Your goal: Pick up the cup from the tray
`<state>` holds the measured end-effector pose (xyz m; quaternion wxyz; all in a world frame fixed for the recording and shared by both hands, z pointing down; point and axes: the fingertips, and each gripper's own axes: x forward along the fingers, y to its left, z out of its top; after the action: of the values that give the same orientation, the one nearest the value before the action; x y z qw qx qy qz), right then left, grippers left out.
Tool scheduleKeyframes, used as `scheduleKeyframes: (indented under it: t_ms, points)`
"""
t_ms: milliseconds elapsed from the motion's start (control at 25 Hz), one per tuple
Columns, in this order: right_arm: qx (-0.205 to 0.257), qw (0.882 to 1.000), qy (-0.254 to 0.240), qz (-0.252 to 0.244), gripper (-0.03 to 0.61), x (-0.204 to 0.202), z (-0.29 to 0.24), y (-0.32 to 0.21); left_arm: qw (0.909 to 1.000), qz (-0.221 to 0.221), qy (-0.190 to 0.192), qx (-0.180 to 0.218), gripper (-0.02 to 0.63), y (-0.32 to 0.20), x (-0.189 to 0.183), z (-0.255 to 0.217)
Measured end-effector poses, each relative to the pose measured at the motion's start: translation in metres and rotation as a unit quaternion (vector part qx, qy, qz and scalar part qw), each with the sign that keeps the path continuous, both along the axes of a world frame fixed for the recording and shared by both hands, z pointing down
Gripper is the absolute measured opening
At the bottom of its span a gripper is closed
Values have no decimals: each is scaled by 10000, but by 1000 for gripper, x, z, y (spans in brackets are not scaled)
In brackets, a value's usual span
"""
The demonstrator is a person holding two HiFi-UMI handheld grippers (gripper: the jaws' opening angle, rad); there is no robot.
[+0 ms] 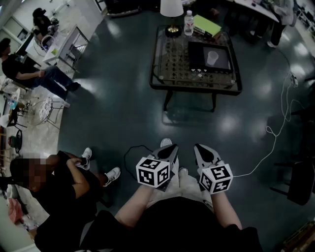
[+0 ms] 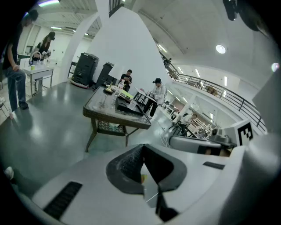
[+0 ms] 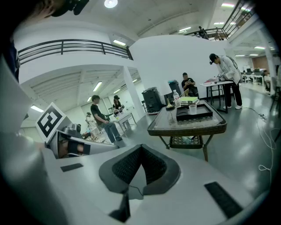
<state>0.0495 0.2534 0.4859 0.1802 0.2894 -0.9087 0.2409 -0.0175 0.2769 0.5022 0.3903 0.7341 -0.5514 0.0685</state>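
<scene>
Standing well back from the desk (image 1: pixel 197 89), task not begun. Left claw (image 1: pixel 170 148) is together, pads meeting at the tips with nothing between them. Right claw (image 1: pixel 202 150) is the same in its own view, pads closed to a point and empty. Both are held low in front of the body, side by side, angled down and forward. The cup (image 1: pixel 212 58), clear plastic, stands upright on the dark tray (image 1: pixel 197 56), which takes up the right half of the glass desk top. Cup sits right of tray centre, long axis vertical, mouth up, and appears clear of the tray walls. From the right claw the cup lies at about 12 o'clock in the head view, a shade toward 1. From the left claw it lies nearer 1 o'clock. Right claw looks slightly the nearer and better lined up, and in the right gripper view the cup shows at roughly 1 o'clock above the pads. Open floor lies between the claws and the desk. A lamp (image 1: pixel 171 15), bottle (image 1: pixel 188 23) and green pad (image 1: pixel 206 24) sit at the far desk edge, beyond the tray and off the approach line. Judgement: the person must close the gap first, then open the chosen claw, likely the right, and bring it in level to take the cup by its side wall.
</scene>
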Motion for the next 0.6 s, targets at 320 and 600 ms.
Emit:
scheduleKeyframes:
  t_ms: [320, 600]
  points:
    - [126, 9996, 42, -259, 11, 35, -3, 78, 9991, 238, -339, -66, 11, 72, 57, 2]
    - [298, 9985, 66, -449, 11, 40, -9, 96, 9988, 160, -471, 27, 10, 80, 63, -3]
